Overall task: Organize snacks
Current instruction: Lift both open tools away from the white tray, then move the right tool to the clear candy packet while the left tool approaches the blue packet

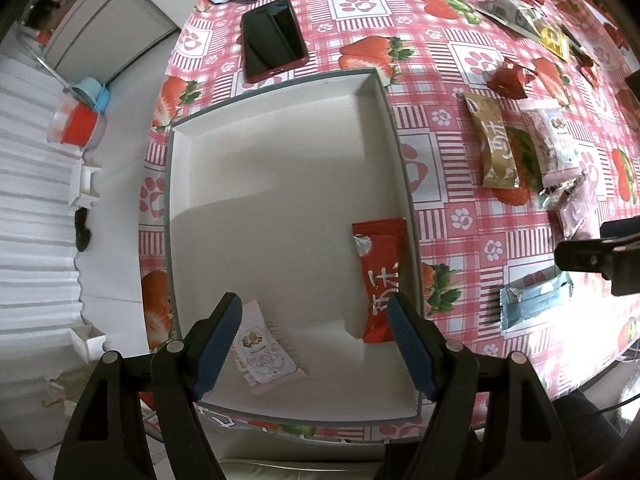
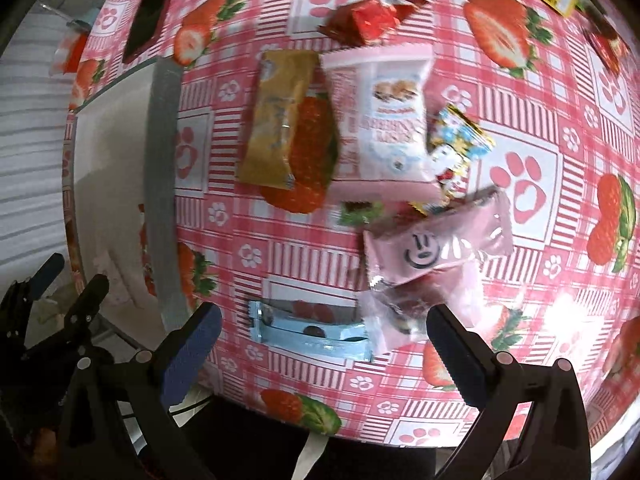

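Two snacks already lie in the white box (image 1: 280, 168): a red pack (image 1: 380, 280) by its right wall and a pink-white pack (image 1: 264, 356) near the front, flat w/ room left beside them. My left fingers (image 1: 320, 344) hang apart over them, holding nothing. My right fingers (image 2: 324, 344) are spread wide just above the blue bar (image 2: 312, 330) on the surface (image 2: 540, 140), prob. lined up to straddle it. Other packs, incl. the gold one (image 2: 276, 120), wait beside the box.

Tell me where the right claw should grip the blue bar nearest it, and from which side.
Grip the blue bar across its narrow width near mid-length, coming straight down. It lies flat on the tablecloth, long axis crosswise between the open right claw fingers. A pink packet overlaps its right end, so avoid that end.
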{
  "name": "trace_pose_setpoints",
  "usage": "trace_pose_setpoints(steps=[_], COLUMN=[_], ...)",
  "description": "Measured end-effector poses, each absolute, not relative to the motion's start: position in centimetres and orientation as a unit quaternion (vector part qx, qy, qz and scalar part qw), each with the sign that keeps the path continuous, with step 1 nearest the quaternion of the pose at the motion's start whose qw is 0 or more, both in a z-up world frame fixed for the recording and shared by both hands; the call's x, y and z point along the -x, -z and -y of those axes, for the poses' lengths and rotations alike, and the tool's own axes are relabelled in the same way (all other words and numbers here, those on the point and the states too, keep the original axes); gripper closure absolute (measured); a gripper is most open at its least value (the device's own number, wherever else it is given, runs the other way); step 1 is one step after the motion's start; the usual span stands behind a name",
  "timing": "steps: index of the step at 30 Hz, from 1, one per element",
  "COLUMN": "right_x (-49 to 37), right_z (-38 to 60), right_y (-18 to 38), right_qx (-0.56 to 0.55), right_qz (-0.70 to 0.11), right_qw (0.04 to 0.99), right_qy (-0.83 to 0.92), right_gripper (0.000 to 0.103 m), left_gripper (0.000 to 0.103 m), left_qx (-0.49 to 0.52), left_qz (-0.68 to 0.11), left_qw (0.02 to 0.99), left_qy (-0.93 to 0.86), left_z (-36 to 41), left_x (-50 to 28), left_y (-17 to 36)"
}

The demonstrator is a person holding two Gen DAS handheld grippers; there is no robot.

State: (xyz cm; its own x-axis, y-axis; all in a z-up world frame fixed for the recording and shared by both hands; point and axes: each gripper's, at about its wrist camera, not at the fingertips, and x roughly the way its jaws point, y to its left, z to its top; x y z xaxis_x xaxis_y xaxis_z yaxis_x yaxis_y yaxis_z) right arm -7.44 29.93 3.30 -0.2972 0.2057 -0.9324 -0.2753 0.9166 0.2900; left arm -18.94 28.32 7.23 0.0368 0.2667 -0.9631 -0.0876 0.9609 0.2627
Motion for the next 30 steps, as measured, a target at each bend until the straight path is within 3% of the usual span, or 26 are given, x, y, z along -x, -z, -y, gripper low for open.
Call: trace_pose_setpoints(steps=[20,30], right_x=[7.0,5.9], right_z=[-24.6,-21.4], right_y=[-0.1,2.6], right_qx=[0.022,0.068], right_qz=[-0.788,-0.781], right_qw=[0.592,0.608], right_qy=[-0.165,-0.124], right_gripper=[0.0,0.0], left_gripper=[0.024,0.024], left_qx=[-0.1,-0.151], left_qz=[-0.693,-0.706], left_qw=[0.707,0.691], left_qy=[-0.103,0.0], left_z=[-26.0,-20.0], left_x=[18.1,17.9], left_y=[-6.6,-4.3])
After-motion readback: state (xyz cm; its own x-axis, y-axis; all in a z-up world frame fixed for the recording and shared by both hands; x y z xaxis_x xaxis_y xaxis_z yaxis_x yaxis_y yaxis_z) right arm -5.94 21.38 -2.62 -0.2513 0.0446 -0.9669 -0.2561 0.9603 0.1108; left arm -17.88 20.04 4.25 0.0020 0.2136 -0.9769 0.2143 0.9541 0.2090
